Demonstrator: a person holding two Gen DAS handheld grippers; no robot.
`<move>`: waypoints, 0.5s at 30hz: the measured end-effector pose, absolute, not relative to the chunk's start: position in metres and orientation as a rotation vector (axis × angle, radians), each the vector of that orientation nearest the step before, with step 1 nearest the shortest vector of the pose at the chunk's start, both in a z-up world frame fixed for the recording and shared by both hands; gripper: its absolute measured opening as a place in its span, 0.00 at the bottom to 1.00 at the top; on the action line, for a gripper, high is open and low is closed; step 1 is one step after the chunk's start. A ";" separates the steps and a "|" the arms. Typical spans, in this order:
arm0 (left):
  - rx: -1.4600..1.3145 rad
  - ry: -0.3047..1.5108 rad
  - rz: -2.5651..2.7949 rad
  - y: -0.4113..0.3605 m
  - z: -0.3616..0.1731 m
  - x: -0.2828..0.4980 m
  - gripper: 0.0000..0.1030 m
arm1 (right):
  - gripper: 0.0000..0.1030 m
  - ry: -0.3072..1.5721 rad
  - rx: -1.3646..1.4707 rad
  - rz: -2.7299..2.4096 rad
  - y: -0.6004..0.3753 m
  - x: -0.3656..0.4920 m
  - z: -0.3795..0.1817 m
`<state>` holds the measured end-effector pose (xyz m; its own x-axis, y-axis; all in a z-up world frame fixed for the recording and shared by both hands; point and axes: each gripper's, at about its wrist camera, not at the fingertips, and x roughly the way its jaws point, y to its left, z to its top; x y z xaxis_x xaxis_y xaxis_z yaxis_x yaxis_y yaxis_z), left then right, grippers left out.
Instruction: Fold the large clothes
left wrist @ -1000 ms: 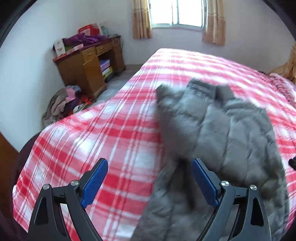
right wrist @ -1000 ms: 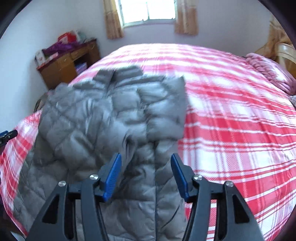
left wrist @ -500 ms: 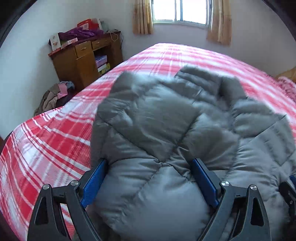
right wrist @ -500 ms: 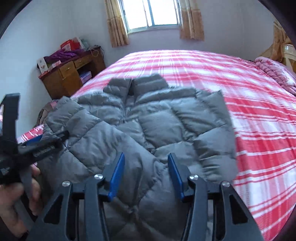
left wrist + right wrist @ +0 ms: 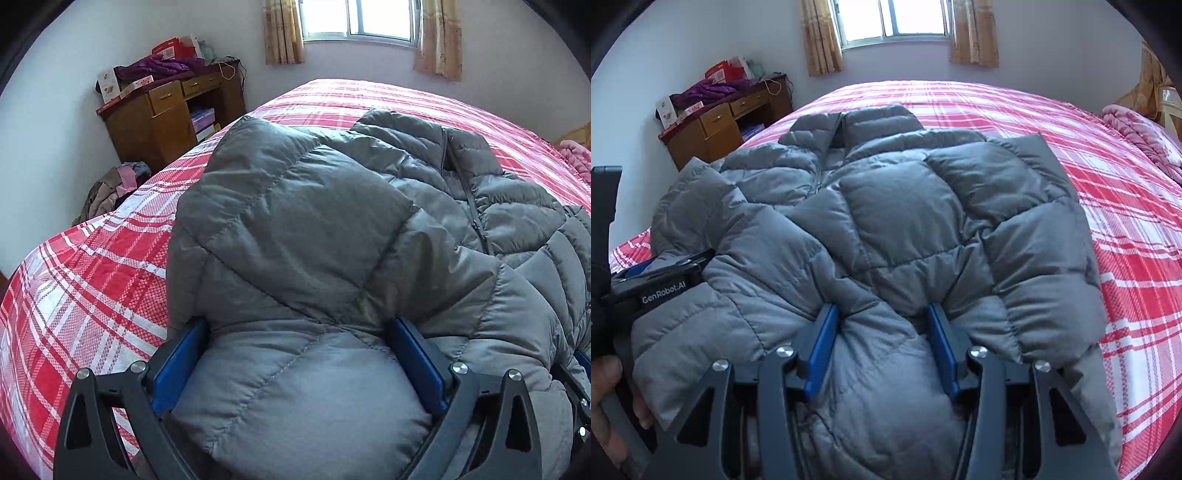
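A grey quilted puffer jacket [image 5: 332,236] lies on the red plaid bed [image 5: 92,266], collar toward the window, both sleeves folded over its body. My left gripper [image 5: 295,332] has its blue fingers wide apart with the jacket's near left bulk bulging between them. My right gripper [image 5: 882,314] straddles the jacket [image 5: 916,206] near its lower middle, with padding filling the gap between its fingers. The left gripper also shows at the left edge of the right wrist view [image 5: 661,277], held by a hand.
A wooden desk [image 5: 162,114] with boxes and purple clothes stands by the left wall, with a heap of clothes [image 5: 110,184] on the floor. A pink blanket [image 5: 1137,136] lies at the bed's far right. A curtained window [image 5: 894,22] is behind.
Both grippers have moved forward and low onto the jacket. The jacket's near part now bulges between each pair of fingers, where a second ago it lay flatter and farther off.
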<state>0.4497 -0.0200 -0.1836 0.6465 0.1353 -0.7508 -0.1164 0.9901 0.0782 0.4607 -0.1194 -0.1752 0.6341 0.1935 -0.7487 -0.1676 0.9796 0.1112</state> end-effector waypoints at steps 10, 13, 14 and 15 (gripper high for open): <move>0.046 0.879 0.159 -0.023 -0.188 0.457 0.98 | 0.51 0.867 -0.037 0.167 -0.107 0.462 -0.179; 0.048 0.881 0.161 -0.024 -0.188 0.458 0.98 | 0.52 0.867 -0.057 0.156 -0.105 0.462 -0.179; 0.048 0.881 0.161 -0.024 -0.188 0.459 0.98 | 0.52 0.867 -0.063 0.153 -0.104 0.462 -0.179; 0.047 0.881 0.161 -0.025 -0.189 0.459 0.98 | 0.52 0.866 -0.065 0.151 -0.104 0.462 -0.179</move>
